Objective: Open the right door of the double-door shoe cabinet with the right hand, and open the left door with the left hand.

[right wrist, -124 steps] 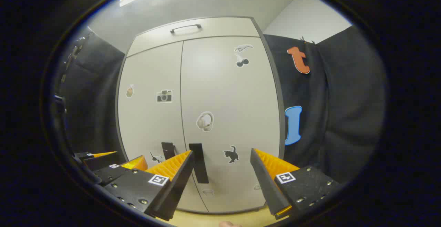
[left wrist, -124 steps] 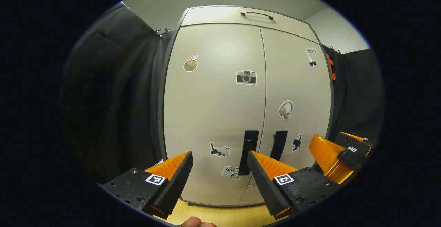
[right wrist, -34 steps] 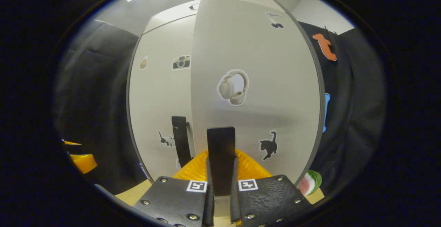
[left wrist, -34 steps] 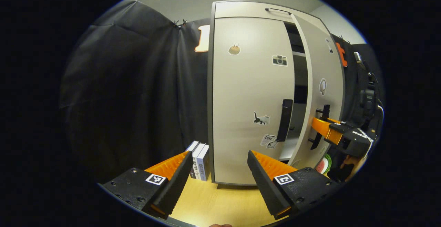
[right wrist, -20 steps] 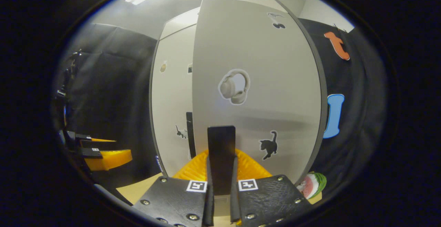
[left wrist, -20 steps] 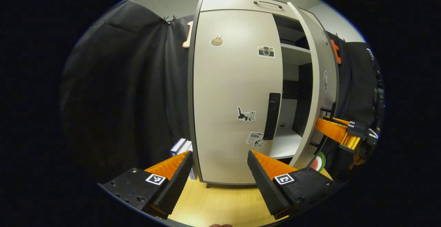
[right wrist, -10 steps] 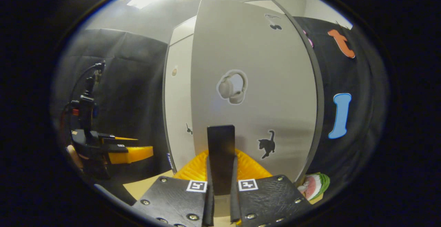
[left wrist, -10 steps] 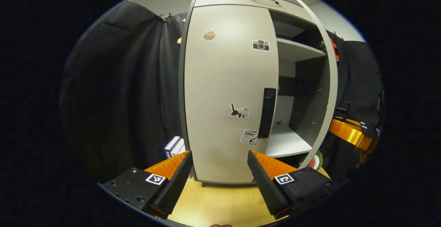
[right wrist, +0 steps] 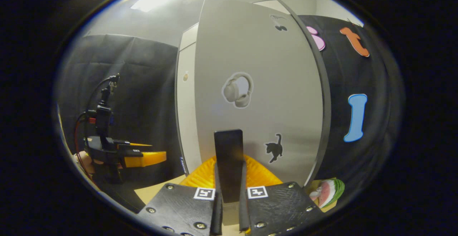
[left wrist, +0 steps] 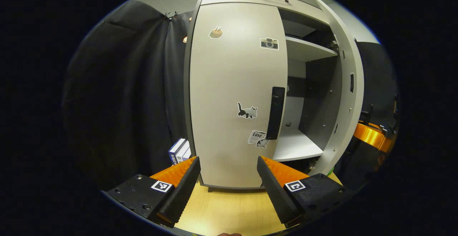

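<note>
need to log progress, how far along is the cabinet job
Done: the right door stands swung wide, shelves showing. In hand: the right tongs are clamped on the right door handle. Left: the left door is shut, and the left tongs hang open, short of the left door handle.

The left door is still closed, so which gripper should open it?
Left. The left gripper is open and faces the left door, its handle just ahead. The right gripper is shut on the right door's handle, so it is busy.
</note>
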`<state>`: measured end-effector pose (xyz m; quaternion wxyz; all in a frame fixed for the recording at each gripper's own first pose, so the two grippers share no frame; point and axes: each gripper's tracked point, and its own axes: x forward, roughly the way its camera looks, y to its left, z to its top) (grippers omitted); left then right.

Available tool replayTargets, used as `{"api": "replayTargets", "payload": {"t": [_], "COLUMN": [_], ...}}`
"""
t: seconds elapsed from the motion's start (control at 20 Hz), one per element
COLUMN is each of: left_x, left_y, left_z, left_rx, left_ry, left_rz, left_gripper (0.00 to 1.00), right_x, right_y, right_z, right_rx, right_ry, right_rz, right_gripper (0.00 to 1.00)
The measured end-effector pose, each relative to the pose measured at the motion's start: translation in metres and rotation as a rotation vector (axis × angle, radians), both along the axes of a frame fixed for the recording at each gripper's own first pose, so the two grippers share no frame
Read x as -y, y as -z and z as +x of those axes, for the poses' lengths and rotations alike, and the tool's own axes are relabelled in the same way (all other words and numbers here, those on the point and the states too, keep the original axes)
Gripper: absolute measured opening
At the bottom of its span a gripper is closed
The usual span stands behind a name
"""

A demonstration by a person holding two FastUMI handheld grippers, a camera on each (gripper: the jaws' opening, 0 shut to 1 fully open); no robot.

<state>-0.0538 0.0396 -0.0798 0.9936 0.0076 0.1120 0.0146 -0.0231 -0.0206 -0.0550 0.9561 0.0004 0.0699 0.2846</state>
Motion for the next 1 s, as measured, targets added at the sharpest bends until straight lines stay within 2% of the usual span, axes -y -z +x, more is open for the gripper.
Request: {"api": "replayTargets", "payload": {"t": [0.5,0.85,1.0], "left_x": [0.006,0.032,0.046], "left_y": [0.007,0.009,0.010], "left_z": [-0.010,-0.015,-0.017], "left_rx": [-0.021,-0.029,-0.031], "left_ry": [0.013,0.067,0.094], "left_rz": [-0.003,-0.019,-0.022], "left_gripper": [0.99,0.99,0.99], "right_x": [0.028,0.065,0.077], "right_y": [-0.004,-0.009,-0.010], "right_z": [-0.009,-0.016,-0.015], "right_rx": [0.007,0.014,0.027], "right_ry": [0.061,0.202,0.241], "right_rz": [0.027,0.084,0.074], "right_gripper": [0.18,0.17,0.17]}}
